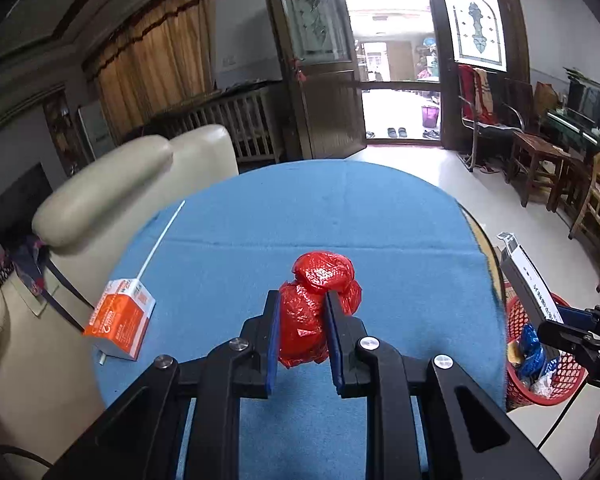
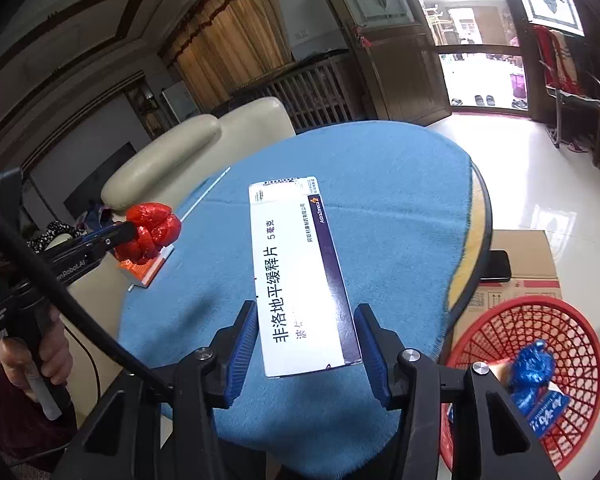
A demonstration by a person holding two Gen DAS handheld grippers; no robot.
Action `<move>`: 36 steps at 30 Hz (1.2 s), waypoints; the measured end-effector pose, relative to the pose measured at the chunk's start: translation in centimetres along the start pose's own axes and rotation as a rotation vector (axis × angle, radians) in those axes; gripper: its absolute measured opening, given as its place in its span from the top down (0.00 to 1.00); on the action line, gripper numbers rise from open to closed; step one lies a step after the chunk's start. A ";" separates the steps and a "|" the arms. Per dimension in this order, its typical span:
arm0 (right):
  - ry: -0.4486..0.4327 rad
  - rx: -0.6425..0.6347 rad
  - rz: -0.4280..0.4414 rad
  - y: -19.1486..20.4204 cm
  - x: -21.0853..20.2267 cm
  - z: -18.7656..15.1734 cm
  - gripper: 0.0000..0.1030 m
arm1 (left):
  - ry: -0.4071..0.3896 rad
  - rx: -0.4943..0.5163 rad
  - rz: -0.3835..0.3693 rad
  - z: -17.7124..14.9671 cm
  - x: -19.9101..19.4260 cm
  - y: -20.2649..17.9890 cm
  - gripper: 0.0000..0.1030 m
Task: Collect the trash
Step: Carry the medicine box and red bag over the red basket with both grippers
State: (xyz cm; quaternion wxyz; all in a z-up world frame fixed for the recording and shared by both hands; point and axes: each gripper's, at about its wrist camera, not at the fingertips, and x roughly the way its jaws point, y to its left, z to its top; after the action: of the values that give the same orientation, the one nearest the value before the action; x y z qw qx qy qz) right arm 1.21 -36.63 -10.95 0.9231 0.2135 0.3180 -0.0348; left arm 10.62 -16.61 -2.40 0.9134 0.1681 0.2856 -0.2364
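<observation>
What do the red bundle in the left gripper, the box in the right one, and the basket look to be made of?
Red bundle: thin plastic film, probably a bag; glossy, crinkled, with bright glints.
Box: thin printed cardboard; flat faces, sharp folded edges, slight sheen.
Basket: molded red plastic, judging by its uniform open lattice and smooth rim.

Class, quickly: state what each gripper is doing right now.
Left gripper: shut on the crumpled red plastic bag.
Right gripper: shut on the white medicine box.

orange carton left, tabletop ahead bare
</observation>
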 end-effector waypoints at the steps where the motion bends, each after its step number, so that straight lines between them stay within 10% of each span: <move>1: -0.010 0.002 -0.002 -0.1 -0.8 -0.2 0.50 | -0.012 0.009 0.000 0.1 -0.6 -0.5 0.79; 36: -0.153 0.194 -0.075 -10.5 -10.3 -4.3 0.49 | -0.048 0.253 -0.091 2.0 -2.6 -16.2 0.79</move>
State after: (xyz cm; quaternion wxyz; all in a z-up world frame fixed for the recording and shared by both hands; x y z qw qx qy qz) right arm -11.56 -45.06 -11.64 0.9177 0.2866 0.2496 -0.1159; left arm 1.04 -30.12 -2.01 0.8799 0.2630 0.2390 -0.3154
